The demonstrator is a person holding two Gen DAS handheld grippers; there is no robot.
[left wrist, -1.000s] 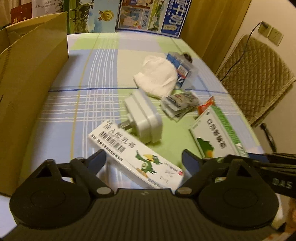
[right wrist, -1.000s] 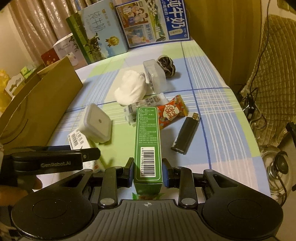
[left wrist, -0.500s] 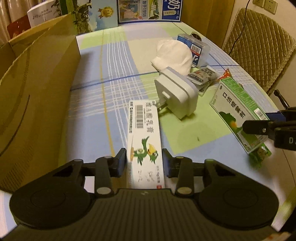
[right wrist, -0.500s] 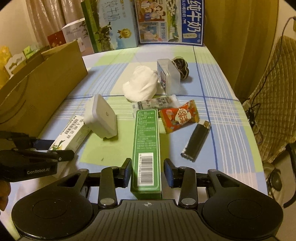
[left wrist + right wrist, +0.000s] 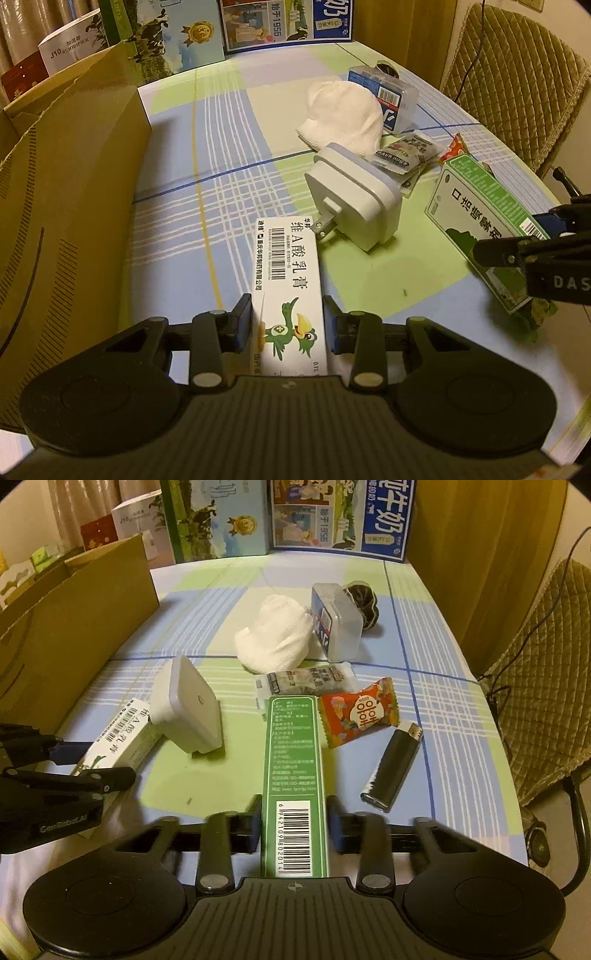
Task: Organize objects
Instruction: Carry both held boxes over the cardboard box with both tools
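Note:
A white ointment box with a green bird print lies on the checked tablecloth. My left gripper has its near end between the blue pads; the jaws are closing and both pads touch its sides. A green carton with a barcode runs forward from my right gripper, whose jaws are closing with the pads against its sides. In the left wrist view the green carton is tilted at the right, held in the right gripper. In the right wrist view the white box sits at the left.
An open cardboard box stands along the left. Past the held boxes lie a white charger, a white tissue wad, a clear plastic case, sachets, a candy wrapper and a black lighter. Milk cartons line the back; a chair stands at the right.
My left gripper went from wide open to closed around the white box, which now points straight ahead between the pads. The right gripper kept the green carton and rolled a little.

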